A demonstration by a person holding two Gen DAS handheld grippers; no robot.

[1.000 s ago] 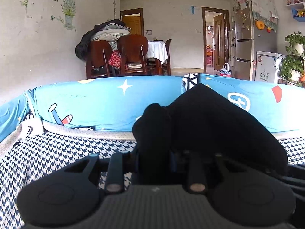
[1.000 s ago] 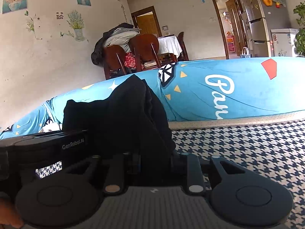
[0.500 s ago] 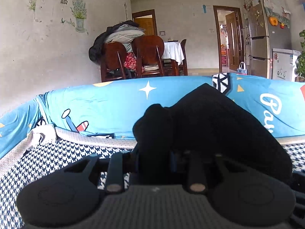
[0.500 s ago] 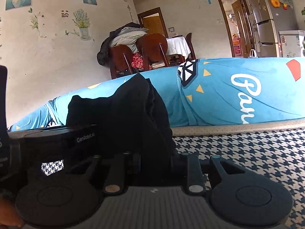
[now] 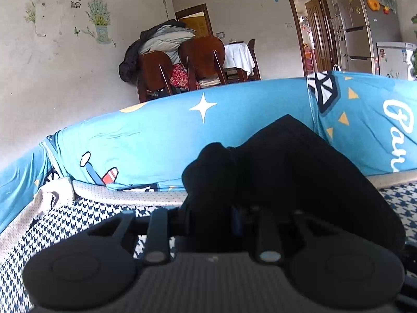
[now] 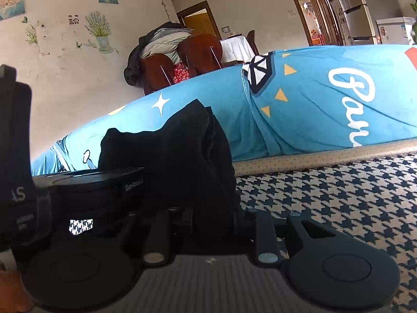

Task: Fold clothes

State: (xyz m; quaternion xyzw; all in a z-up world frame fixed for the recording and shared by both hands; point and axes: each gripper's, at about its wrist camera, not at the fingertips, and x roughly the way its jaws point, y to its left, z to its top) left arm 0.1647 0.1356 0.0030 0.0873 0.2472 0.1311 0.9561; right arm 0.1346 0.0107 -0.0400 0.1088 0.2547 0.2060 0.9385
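Left wrist view: left gripper point(image 5: 211, 216) closed on black garment point(image 5: 286, 172), fabric bunched up btwn fingers & peaked above them, over houndstooth seat cover point(image 5: 65, 224). Right wrist view: right gripper point(image 6: 212, 216) also clamped on same garment point(image 6: 182, 151); left gripper's body just beside it on the left. Behind: blue printed sofa back point(image 5: 161, 140), then wooden chairs point(image 5: 200, 62) w/ piled bedding, fridge point(image 5: 362, 23) far right.
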